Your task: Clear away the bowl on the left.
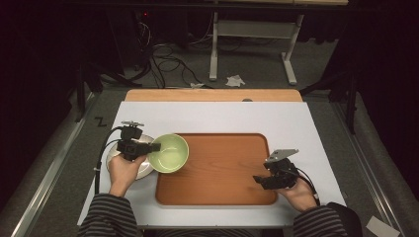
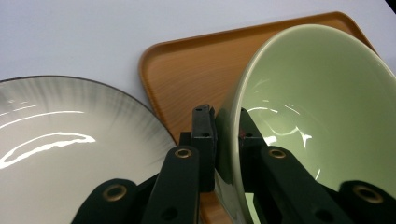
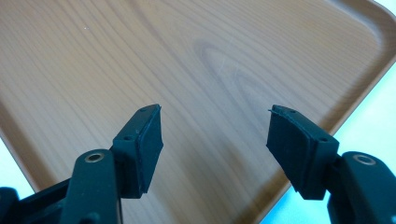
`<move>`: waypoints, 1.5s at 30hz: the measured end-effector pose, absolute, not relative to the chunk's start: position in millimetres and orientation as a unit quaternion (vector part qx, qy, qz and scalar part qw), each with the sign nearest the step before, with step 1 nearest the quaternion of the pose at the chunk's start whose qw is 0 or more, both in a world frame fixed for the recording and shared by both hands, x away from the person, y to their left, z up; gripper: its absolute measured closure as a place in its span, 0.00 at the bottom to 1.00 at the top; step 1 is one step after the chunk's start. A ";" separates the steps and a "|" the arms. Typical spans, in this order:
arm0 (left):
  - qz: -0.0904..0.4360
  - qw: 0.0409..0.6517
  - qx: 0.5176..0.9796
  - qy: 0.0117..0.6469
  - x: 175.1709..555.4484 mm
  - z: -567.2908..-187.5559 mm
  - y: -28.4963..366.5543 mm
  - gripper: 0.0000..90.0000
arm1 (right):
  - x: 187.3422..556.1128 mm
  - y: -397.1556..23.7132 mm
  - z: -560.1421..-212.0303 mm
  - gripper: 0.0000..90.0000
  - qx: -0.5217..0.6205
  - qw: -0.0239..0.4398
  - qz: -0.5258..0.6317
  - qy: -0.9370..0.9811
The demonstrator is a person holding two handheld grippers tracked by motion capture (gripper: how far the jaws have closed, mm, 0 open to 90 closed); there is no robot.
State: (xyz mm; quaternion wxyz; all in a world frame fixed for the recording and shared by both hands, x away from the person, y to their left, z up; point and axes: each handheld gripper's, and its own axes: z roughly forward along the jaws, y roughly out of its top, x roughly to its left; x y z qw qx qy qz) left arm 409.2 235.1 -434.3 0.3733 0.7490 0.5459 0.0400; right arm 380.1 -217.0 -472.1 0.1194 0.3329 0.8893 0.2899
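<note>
step: carrying green bowl (image 1: pixel 169 153), held tilted over tray's left edge | left tool (image 2: pixel 223 140) pinching bowl's rim, one jaw inside, one outside | right tool (image 3: pixel 215 140) spread, empty above wooden tray (image 1: pixel 222 173) | next: likely level and lower bowl onto tray | surfaces: glossy glazed bowl, grey-rimmed plate (image 2: pixel 56 140) beside it, wood-grain tray, white bench (image 1: pixel 217 116)

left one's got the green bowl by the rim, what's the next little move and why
Probably carry the green bowl further over the wooden tray and lower it. The left hand-held gripper clamps its rim, tilted, at the tray's left edge beside the plate.
</note>
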 end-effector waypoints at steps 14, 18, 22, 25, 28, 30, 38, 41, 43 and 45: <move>0.020 0.371 0.768 0.522 415.1 -434.1 214.4 0.92 | 381.1 -216.7 -473.2 0.41 0.331 0.118 0.288 0.891; 0.018 0.369 0.775 0.513 417.7 -433.6 206.1 0.92 | 380.9 -217.1 -472.8 0.41 0.332 0.120 0.286 0.891; 0.014 0.366 0.781 0.506 420.1 -433.9 198.1 0.92 | 381.2 -217.3 -473.0 0.41 0.332 0.118 0.288 0.890; 0.008 0.366 0.784 0.501 422.0 -435.5 193.5 0.92 | 381.1 -217.4 -472.9 0.41 0.332 0.118 0.288 0.890; 0.008 0.361 0.789 0.497 422.6 -435.6 190.3 0.92 | 380.7 -217.4 -472.6 0.41 0.335 0.119 0.289 0.889; 0.007 0.361 0.791 0.494 423.0 -435.5 188.5 0.92 | 380.7 -217.6 -472.5 0.41 0.335 0.119 0.289 0.889; 0.008 0.363 0.796 0.484 424.8 -435.0 177.0 0.92 | 380.7 -217.6 -472.5 0.41 0.335 0.119 0.288 0.889; 0.011 0.366 0.798 0.479 425.1 -433.9 171.6 0.92 | 380.5 -217.7 -472.3 0.41 0.335 0.119 0.289 0.889; 0.012 0.368 0.799 0.475 426.0 -433.8 165.9 0.92 | 380.8 -217.7 -472.5 0.41 0.335 0.119 0.289 0.889; 0.009 0.371 0.798 0.475 426.7 -434.7 162.5 0.92 | 380.8 -217.8 -472.4 0.41 0.335 0.119 0.289 0.889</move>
